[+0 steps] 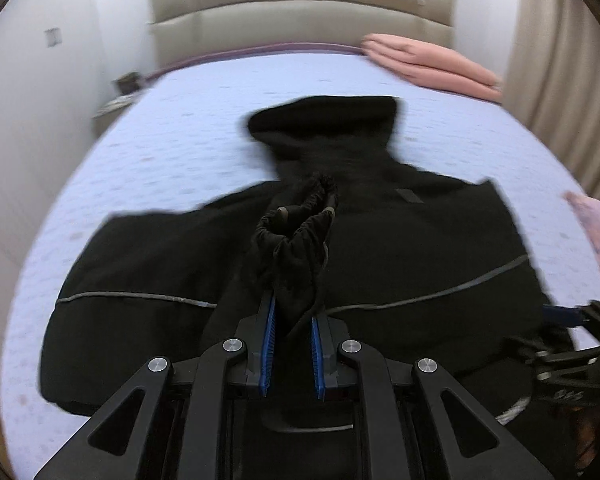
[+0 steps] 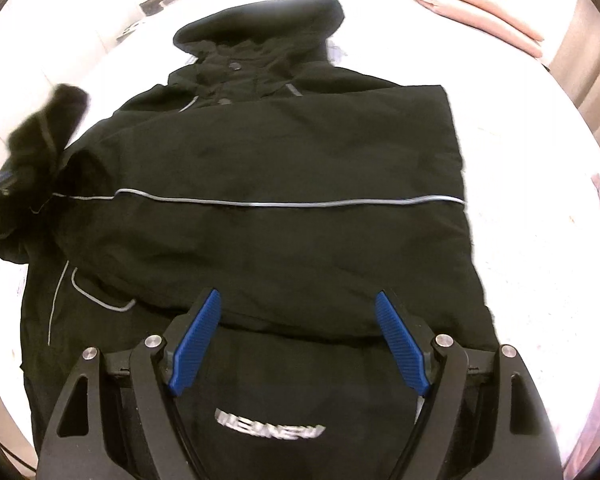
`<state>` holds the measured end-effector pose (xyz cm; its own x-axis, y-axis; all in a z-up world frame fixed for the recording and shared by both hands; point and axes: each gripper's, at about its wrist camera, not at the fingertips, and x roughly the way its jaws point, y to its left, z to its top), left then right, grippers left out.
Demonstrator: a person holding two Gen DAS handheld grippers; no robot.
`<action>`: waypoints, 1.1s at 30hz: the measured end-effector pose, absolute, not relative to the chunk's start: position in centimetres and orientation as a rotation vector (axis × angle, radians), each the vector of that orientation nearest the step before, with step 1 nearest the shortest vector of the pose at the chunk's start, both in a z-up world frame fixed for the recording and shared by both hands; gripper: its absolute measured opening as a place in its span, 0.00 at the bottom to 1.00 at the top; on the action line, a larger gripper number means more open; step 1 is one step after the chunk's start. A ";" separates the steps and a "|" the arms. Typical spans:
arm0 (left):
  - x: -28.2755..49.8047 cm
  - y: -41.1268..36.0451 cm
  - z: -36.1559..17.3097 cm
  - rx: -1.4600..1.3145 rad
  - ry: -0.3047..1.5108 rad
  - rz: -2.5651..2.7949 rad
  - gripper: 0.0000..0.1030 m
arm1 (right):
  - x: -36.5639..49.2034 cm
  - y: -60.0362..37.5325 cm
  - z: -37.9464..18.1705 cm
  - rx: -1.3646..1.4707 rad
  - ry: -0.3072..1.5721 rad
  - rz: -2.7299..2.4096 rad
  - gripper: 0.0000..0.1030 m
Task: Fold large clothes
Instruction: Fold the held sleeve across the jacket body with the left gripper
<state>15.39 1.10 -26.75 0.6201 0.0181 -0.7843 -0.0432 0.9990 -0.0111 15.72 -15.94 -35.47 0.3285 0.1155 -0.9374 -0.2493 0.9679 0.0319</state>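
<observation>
The black jacket (image 2: 268, 208) hem runs under the right tool (image 2: 298, 312); its raised sleeve (image 2: 40, 140) is motion-blurred.

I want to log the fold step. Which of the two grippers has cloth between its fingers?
The left gripper: its fingers pinch the black jacket's elastic sleeve cuff. The right gripper hovers over the jacket, fingers spread with nothing between them.

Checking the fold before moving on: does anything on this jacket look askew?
Yes. One sleeve is lifted off the black jacket, bunched in the left gripper instead of lying flat. The rest lies fairly even on the bed.
</observation>
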 end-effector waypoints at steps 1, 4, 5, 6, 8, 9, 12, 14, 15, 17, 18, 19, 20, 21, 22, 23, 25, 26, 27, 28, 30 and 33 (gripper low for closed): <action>15.7 -0.6 -26.7 -0.028 0.902 0.004 0.15 | 15.7 -16.6 -35.2 -0.115 1.215 0.232 0.80; 16.4 -5.1 -26.5 -0.019 0.889 -0.064 0.15 | 15.8 -18.7 -34.7 -0.075 1.212 0.212 0.80; 16.4 -6.3 -26.5 -0.020 0.882 -0.088 0.15 | 15.8 -19.5 -34.5 -0.065 1.210 0.201 0.80; 16.6 -7.1 -26.4 -0.027 0.879 -0.109 0.15 | 15.8 -20.3 -34.4 -0.059 1.211 0.191 0.80; 17.8 -9.0 -27.3 -0.035 0.896 -0.159 0.19 | 15.9 -21.3 -34.6 -0.047 1.216 0.177 0.80; 18.1 -9.4 -28.1 -0.032 0.917 -0.180 0.24 | 16.0 -21.8 -34.8 -0.037 1.221 0.174 0.80; 19.8 -10.9 -32.1 -0.069 1.072 -0.269 0.34 | 16.4 -22.6 -35.5 -0.020 1.235 0.171 0.80; 19.6 -10.9 -33.9 -0.127 1.126 -0.311 0.34 | 16.5 -23.0 -35.7 -0.002 1.239 0.182 0.80; 19.1 -10.7 -34.0 -0.149 1.127 -0.333 0.34 | 16.5 -23.0 -35.7 0.005 1.237 0.190 0.80; 17.9 -9.9 -34.0 -0.203 1.153 -0.372 0.34 | 16.8 -22.8 -35.4 0.027 1.229 0.223 0.80; 17.4 -9.5 -33.9 -0.225 1.165 -0.376 0.34 | 17.0 -22.6 -35.1 0.043 1.224 0.247 0.80; 16.7 -9.1 -33.9 -0.249 1.177 -0.376 0.34 | 17.1 -22.3 -34.9 0.052 1.220 0.263 0.80; 16.0 -8.5 -33.6 -0.263 1.186 -0.364 0.34 | 17.4 -21.8 -34.7 0.062 1.214 0.288 0.80; 15.5 -8.0 -33.4 -0.268 1.186 -0.349 0.34 | 17.8 -21.2 -34.6 0.062 1.212 0.308 0.80; 14.9 -7.2 -32.9 -0.273 1.182 -0.333 0.34 | 18.1 -20.5 -34.5 0.057 1.211 0.325 0.80; 14.2 -6.3 -32.5 -0.276 1.180 -0.310 0.34 | 18.5 -19.6 -34.6 0.054 1.209 0.344 0.80; 13.4 -4.6 -31.8 -0.286 1.170 -0.260 0.34 | 19.3 -18.1 -35.0 0.066 1.212 0.386 0.80; 13.0 -3.6 -31.4 -0.296 1.160 -0.233 0.34 | 19.8 -17.4 -35.3 0.081 1.221 0.410 0.80; 12.7 -2.7 -31.1 -0.300 1.152 -0.204 0.34 | 20.4 -16.6 -35.9 0.099 1.235 0.426 0.80; 12.4 -2.0 -30.9 -0.297 1.147 -0.175 0.34 | 20.7 -16.2 -36.3 0.114 1.242 0.431 0.80; 12.1 0.1 -30.2 -0.283 1.125 -0.105 0.34 | 21.7 -15.1 -37.6 0.166 1.267 0.442 0.80; 12.1 2.7 -29.5 -0.301 1.099 -0.039 0.34 | 22.7 -14.0 -39.4 0.202 1.318 0.444 0.73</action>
